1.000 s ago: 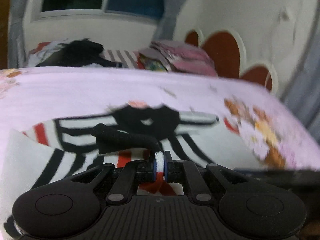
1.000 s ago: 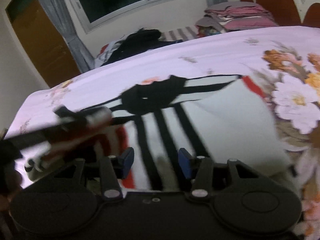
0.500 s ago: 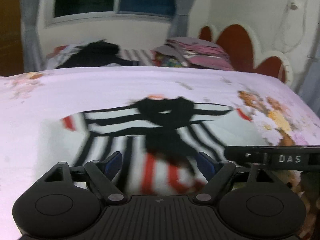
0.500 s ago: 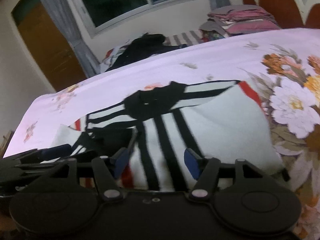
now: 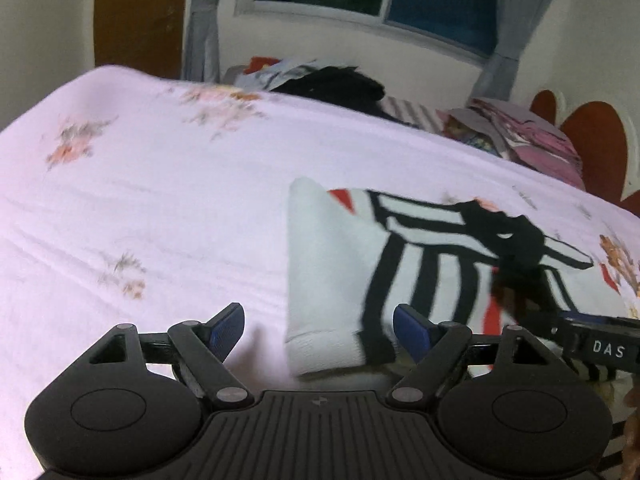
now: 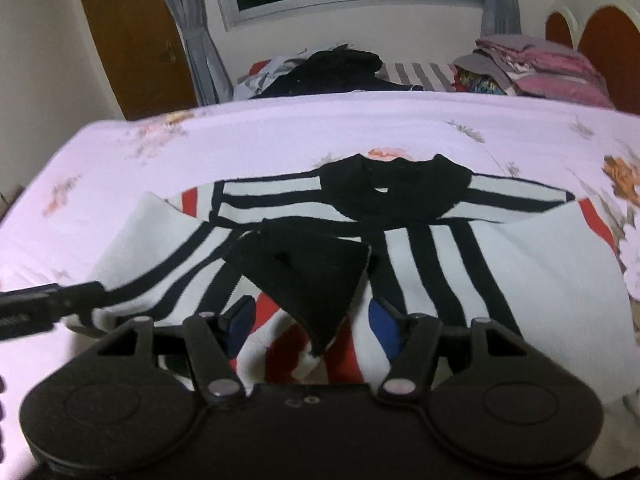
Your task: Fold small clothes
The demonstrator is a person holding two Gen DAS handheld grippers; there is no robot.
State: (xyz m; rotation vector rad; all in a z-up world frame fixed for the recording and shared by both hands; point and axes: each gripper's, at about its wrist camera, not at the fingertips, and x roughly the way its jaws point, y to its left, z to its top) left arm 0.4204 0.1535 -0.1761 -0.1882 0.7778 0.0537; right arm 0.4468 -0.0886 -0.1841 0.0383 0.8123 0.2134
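A small white sweater with black and red stripes and a black collar (image 6: 392,188) lies spread on the pink floral bedspread (image 6: 280,132). Both sleeves are folded in over the body, and a black cuff (image 6: 308,268) lies on the middle. My right gripper (image 6: 312,326) is open and empty, low over the sweater's lower hem. My left gripper (image 5: 318,328) is open and empty at the sweater's left edge (image 5: 320,280); the white folded side lies between its fingers. The right gripper's side shows at the right of the left wrist view (image 5: 592,340).
A pile of dark and striped clothes (image 6: 340,68) lies beyond the bed's far edge. Folded pink and grey clothes (image 6: 532,64) are stacked at the far right by a red and white headboard (image 6: 600,40). A wooden door (image 6: 132,40) and window stand behind.
My left gripper let go of the sleeve cuff, opened and swung left to the sweater's left edge. The cuff now lies on the sweater's middle. My right gripper stayed open and moved nearer.
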